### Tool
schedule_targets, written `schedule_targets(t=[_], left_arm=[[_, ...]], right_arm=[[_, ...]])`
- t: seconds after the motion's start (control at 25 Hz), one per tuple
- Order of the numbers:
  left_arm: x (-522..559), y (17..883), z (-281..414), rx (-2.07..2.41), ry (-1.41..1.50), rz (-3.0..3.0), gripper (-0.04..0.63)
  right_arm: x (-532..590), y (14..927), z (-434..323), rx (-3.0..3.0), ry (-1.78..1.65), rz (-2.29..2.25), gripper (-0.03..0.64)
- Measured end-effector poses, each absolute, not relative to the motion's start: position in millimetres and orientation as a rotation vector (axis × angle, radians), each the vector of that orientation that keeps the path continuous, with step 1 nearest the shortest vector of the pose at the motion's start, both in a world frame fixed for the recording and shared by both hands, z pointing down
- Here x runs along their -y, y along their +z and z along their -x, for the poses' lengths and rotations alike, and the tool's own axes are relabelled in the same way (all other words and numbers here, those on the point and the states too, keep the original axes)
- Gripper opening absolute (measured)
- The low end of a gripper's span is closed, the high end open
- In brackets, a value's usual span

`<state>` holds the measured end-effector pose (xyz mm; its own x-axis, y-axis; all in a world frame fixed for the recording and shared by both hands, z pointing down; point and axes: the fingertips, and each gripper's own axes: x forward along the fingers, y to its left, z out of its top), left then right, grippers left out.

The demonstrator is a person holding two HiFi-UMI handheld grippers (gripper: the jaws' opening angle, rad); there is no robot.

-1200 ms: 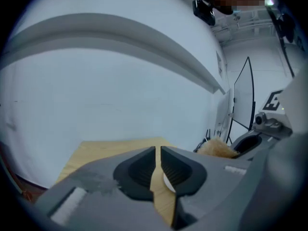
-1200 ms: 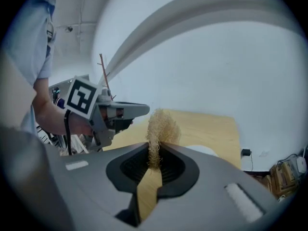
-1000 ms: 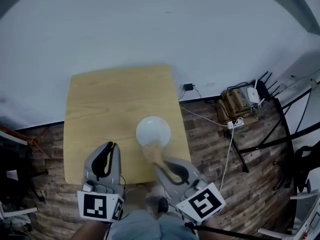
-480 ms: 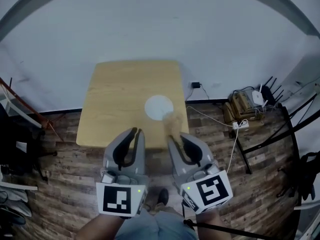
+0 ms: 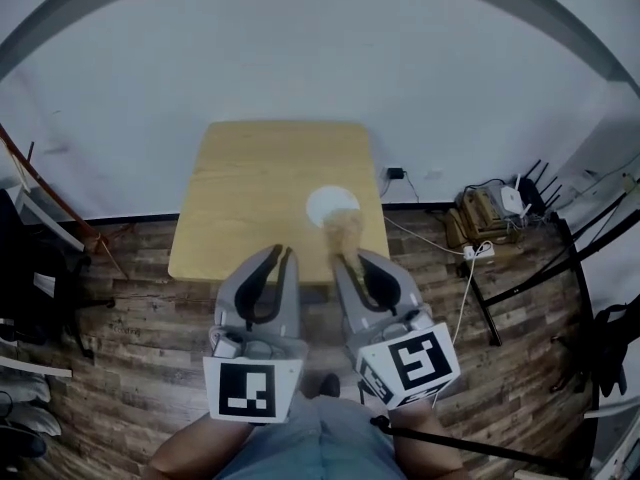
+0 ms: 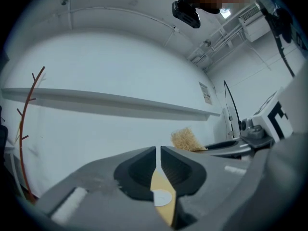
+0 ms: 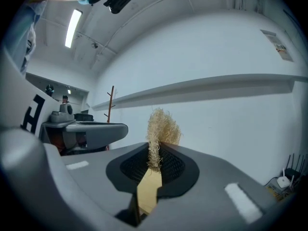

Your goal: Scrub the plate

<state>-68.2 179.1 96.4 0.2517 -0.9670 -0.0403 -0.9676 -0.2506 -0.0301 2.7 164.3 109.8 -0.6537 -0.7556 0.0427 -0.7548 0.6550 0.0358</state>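
Note:
A white plate (image 5: 330, 203) lies near the right front of a wooden table (image 5: 260, 183), far below. My right gripper (image 5: 347, 255) is shut on a straw-coloured fibre scrubber (image 5: 345, 232), held up in the air short of the table's front edge. In the right gripper view the scrubber (image 7: 162, 128) sticks up from between the closed jaws (image 7: 155, 159). My left gripper (image 5: 284, 255) hangs beside it, shut with nothing in it. The left gripper view shows its jaws (image 6: 158, 151) pressed together, with a sliver of the plate (image 6: 162, 198) and table below, and the scrubber (image 6: 186, 139) to the right.
The table stands against a white wall on a wood-plank floor (image 5: 130, 368). Cables, a power strip and a router (image 5: 495, 208) lie on the floor to the right, beside black stand legs (image 5: 560, 268). A thin red rod (image 5: 40, 183) leans at the left.
Both grippers have drawn back from the table toward the person and risen. The scrubber, which lay against the plate's near edge, is now lifted off it. The table looks smaller and farther.

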Motion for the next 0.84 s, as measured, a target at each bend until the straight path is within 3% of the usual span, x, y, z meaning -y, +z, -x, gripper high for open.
schedule_targets(t=[0.84], left_arm=[[-166.1,90.0,69.5,-1.852,0.080,2.467,0.052]], right_arm=[[-153.4,102.4,-2.7,2.775,-0.114,-1.348,0.041]])
